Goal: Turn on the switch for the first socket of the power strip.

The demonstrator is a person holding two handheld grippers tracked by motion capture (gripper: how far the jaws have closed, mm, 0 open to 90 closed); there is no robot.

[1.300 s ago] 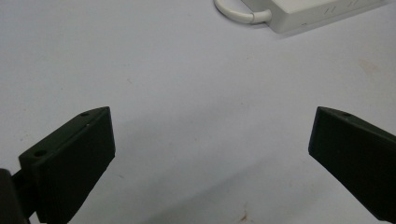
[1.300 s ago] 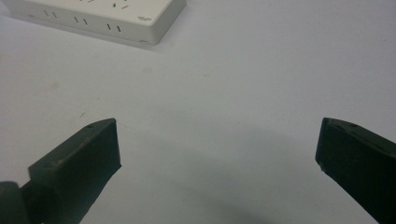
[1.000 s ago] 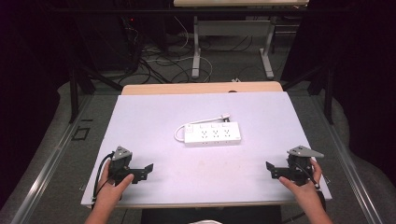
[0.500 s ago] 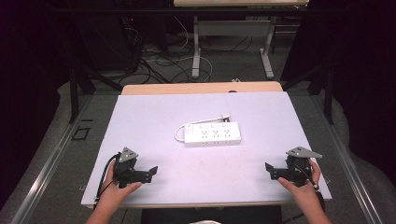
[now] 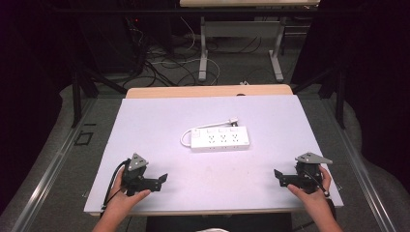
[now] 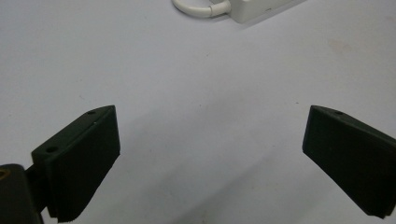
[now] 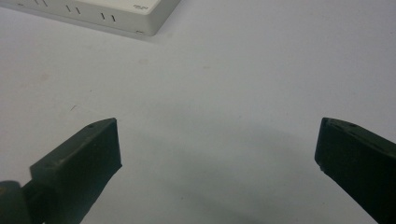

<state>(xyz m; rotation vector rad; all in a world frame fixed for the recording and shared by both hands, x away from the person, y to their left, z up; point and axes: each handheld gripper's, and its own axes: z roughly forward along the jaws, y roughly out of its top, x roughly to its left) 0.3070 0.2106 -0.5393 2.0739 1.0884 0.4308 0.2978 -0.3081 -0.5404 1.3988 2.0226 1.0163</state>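
Where cables [image 5: 159,67] trail behind, the white table [image 5: 159,125] stands.

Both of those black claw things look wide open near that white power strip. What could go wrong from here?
The power strip lies loose on the smooth table, so one tool pushing it could slide it rather than grip it. Its short cord curls at one end and might snag a jaw. The left tool and right tool could collide if both reach in.
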